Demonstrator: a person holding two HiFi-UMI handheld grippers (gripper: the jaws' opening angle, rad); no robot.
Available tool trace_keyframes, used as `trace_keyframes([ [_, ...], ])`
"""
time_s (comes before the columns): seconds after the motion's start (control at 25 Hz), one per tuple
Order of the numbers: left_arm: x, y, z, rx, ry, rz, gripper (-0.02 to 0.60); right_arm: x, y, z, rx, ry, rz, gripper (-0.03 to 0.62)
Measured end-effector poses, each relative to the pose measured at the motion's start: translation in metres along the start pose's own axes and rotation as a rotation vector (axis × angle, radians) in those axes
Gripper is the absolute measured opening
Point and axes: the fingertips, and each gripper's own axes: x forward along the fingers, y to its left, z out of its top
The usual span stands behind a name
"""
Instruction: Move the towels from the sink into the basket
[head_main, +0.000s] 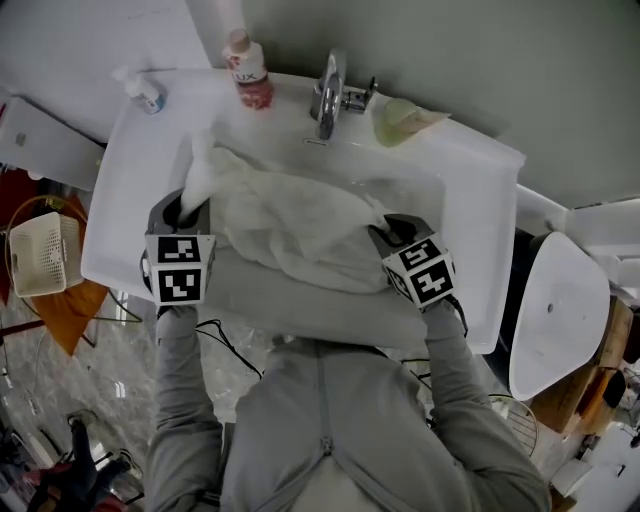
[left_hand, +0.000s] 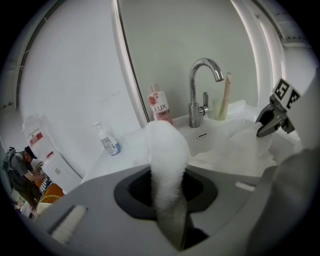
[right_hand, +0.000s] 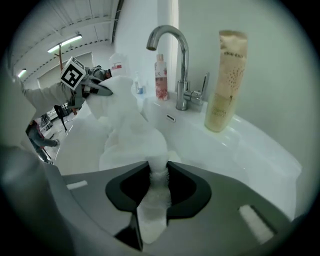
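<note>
"Where's the towel?"

"The towel (head_main: 290, 225) is bunched up and white over the front half of the sink (head_main: 470, 170), strung between my two grippers. Its lower fold sags over the sink's front edge. I can't tell whether it is one towel or several."

"And your grip?"

"My left gripper (head_main: 188, 208) is at the sink's left side. Its fingers (left_hand: 95, 210) are pressed fully together on a thick twist of towel that rises straight up out of them. My right gripper (head_main: 388, 234) is at the sink's right side, towards the front. Its fingers (right_hand: 235, 200) are nearly together too, pinching a narrow fold with the rest billowing out beyond the tips. Both grippers point downward."

"What's around the sink?"

"The tap (head_main: 328, 95) stands at the middle of the back edge. A pink bottle (head_main: 247, 70) is just left of it and a small pump bottle (head_main: 145, 92) sits at the back left corner. A beige tube (head_main: 405, 120) stands just right of the tap."

"The basket?"

"The basket (head_main: 45, 255) is pale and slatted, off past the sink's left edge and lower down, on something orange. It is well apart from the towel."
</note>
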Motion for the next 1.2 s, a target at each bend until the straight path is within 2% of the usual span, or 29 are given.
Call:
trace_keyframes([
  [0.32,-0.056,0.015,0.022,-0.013,-0.110,0.065,0.146,-0.057,-0.004,0.042,0.024,-0.222,-0.066,0.055],
  [0.68,-0.125,0.023,0.027,-0.031,-0.202,0.136,0.146,-0.077,0.025,0.055,-0.027,-0.281,-0.041,0.046],
  [1.0,-0.211,0.053,0.014,-0.064,-0.268,0.270,0.146,-0.110,0.066,0.099,-0.126,-0.405,-0.004,0.044],
  [1.2,-0.273,0.078,-0.018,-0.097,-0.272,0.378,0.146,-0.132,0.111,0.132,-0.206,-0.495,0.042,0.045],
])
